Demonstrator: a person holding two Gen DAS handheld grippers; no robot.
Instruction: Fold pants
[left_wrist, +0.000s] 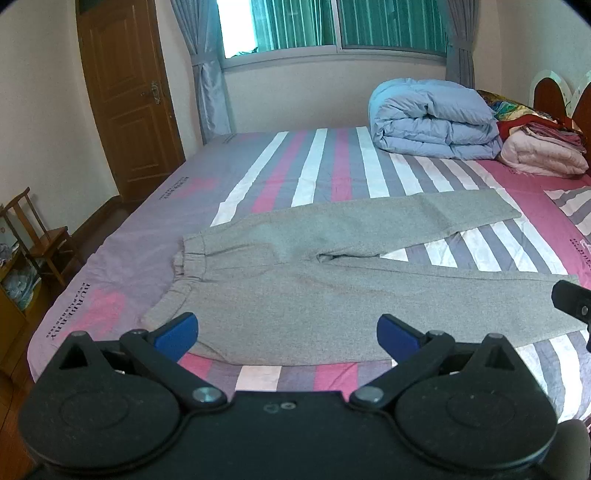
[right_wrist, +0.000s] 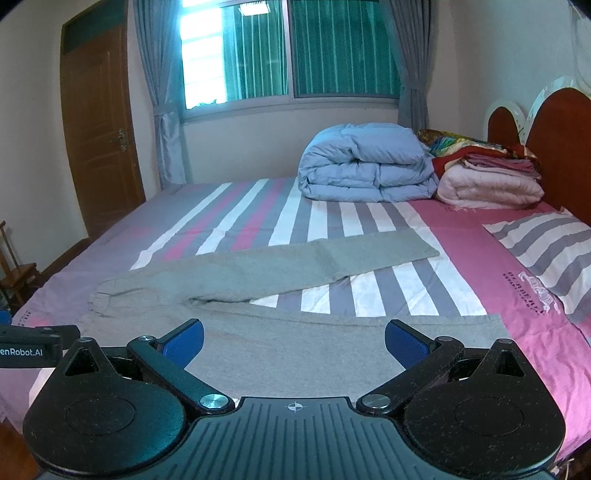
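Two claws hover level at the bed's (left_wrist: 266, 162) near edge, left claw (left_wrist: 286, 334) and right claw (right_wrist: 293, 341) both spread wide, empty. Grey pants (left_wrist: 295, 280) lie flat, waistband left, legs splayed right.

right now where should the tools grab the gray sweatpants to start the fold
Take the near leg of the gray sweatpants: left tool at the waistband end, right tool at the hem. Come in low from the near bed edge; the pants lie flat with legs splayed, so the near leg folds over the far leg.
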